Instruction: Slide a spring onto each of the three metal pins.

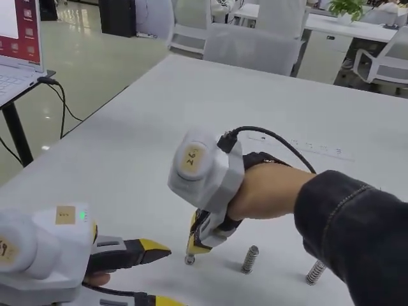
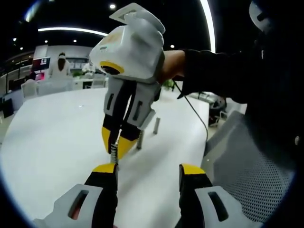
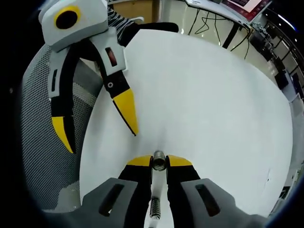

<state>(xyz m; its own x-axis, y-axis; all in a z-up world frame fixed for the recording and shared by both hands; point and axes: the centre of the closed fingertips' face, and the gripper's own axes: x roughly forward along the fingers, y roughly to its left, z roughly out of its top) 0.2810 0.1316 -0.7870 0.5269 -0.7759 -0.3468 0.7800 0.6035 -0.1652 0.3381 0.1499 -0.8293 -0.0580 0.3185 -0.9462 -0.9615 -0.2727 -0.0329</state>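
My right gripper (image 1: 193,247) points down at the white table (image 1: 191,115) and is shut on a small metal spring (image 1: 190,258) whose lower end is at the tabletop. In the right gripper view the spring (image 3: 159,161) sits end-on between the shut yellow tips of the right gripper (image 3: 159,164). Two more springs (image 1: 249,259) (image 1: 315,272) stand upright to its right; I cannot tell whether pins are inside them. My left gripper (image 1: 167,277) lies low at the near left, open, aimed at the held spring (image 2: 114,149).
A laptop (image 1: 19,44) on a stand with cables is off the table's far left. White chairs (image 1: 248,44) and another desk stand behind the far edge. A black cable (image 1: 280,143) runs from the right gripper over the wrist.
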